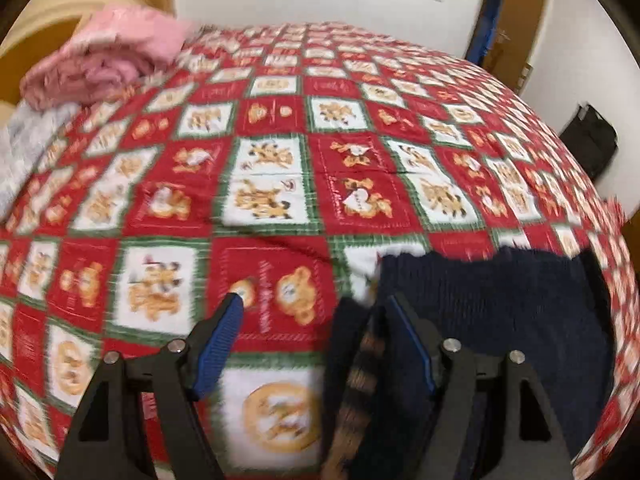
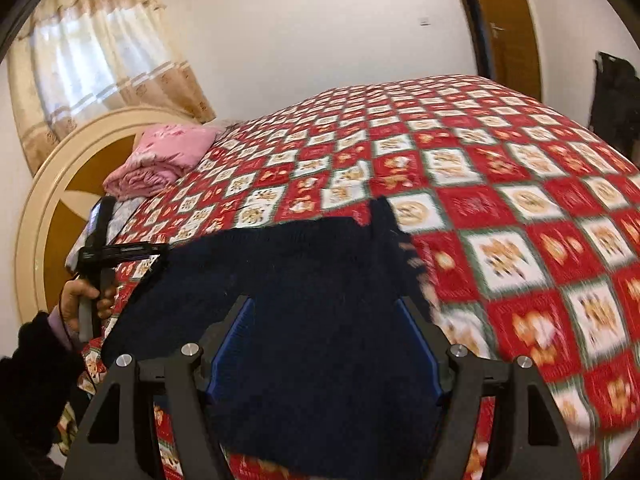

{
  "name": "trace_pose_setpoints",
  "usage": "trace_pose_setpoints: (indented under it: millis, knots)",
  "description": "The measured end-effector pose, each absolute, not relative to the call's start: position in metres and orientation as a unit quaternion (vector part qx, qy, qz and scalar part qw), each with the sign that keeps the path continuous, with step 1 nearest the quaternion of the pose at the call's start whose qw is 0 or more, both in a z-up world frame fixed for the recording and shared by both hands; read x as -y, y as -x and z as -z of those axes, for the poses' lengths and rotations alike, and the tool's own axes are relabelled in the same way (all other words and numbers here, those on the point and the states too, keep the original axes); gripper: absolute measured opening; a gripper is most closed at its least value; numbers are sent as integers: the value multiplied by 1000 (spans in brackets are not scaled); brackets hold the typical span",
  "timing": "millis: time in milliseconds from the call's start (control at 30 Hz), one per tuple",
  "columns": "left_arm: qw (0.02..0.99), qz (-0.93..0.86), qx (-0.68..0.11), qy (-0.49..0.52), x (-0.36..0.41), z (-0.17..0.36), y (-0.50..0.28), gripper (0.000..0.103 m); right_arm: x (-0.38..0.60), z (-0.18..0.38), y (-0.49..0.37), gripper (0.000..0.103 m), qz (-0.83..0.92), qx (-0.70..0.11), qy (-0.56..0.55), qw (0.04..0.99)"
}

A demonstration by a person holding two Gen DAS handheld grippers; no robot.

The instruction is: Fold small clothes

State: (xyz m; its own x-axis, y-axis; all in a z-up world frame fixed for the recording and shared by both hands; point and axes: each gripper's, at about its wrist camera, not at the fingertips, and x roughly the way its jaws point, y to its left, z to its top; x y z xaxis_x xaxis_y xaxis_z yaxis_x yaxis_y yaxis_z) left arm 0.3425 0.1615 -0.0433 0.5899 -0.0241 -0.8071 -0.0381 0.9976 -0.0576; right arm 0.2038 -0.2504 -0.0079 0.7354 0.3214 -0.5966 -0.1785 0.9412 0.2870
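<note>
In the left wrist view our left gripper point(image 1: 316, 300) stands wide open at the bottom of the frame, its blue-padded fingers point(image 1: 218, 344) far apart and closed on nothing. The dark navy knitted garment point(image 1: 500, 320) lies in the lower right of that frame, spread on the red, white and green bedspread point(image 1: 280, 168). One padded finger lies just beside or against the garment's left edge, where a brown striped band shows; with the blur we cannot tell if it touches.

In the right wrist view our right gripper point(image 2: 326, 308) is also wide open at the bottom centre, hanging over the garment point(image 2: 300, 280), which fills the lower middle of the frame. It holds nothing that we can see. At the left edge of that view a hand point(image 2: 86, 298) grips the handle of the other gripper point(image 2: 132, 250), which reaches the garment's left corner.

A folded pink blanket point(image 2: 160, 160) sits in the upper left by the round headboard point(image 2: 48, 208), under a curtain point(image 2: 100, 52). A wooden door point(image 2: 504, 20) stands at the upper right.
</note>
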Motion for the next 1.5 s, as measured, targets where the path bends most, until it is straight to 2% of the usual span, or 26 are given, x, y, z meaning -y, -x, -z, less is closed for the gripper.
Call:
trace_pose_setpoints:
  millis: [67,233,533,600,633,700,767,867,1033,1133,1200,1333,1500]
  knots:
    - [898,-2,-440,1,-159,40,-313,76,269,15,-188,72,-108,-339,-124,926]
    - [900,47,-433,21,-153,48,-235,77,292,47,-161,72,-93,-368,-164,910]
    - [903,58,-422,50,-122,66,-196,78,281,75,-165,72,-53,-388,-105,914]
    - [904,45,-422,45,-121,71,-193,78,278,86,-169,58,-61,-405,-106,906]
    - [903,42,-424,44,-121,74,-193,78,276,91,-171,41,-59,-416,-99,902]
    - [902,37,-427,45,-121,79,-190,78,267,99,-169,33,-57,-430,-76,898]
    - [903,31,-427,39,-120,82,-187,79,261,97,-162,20,-59,-433,-56,898]
    - [902,24,-431,20,-117,85,-183,81,264,97,-150,10,-42,-445,-33,894]
    - [886,25,-460,50,-131,99,-178,81,289,107,-145,10,-42,-463,-91,881]
    - [890,30,-453,46,-134,87,-171,79,292,85,-143,10,-68,-445,-97,888]
    - [900,27,-434,36,-134,70,-167,79,295,55,-140,11,-76,-403,-102,906]
    - [914,39,-402,46,-127,36,-181,79,273,6,-158,11,-78,-331,-33,940]
    - [921,11,-389,-14,-86,31,-217,79,218,21,-224,11,-109,-363,-3,926]
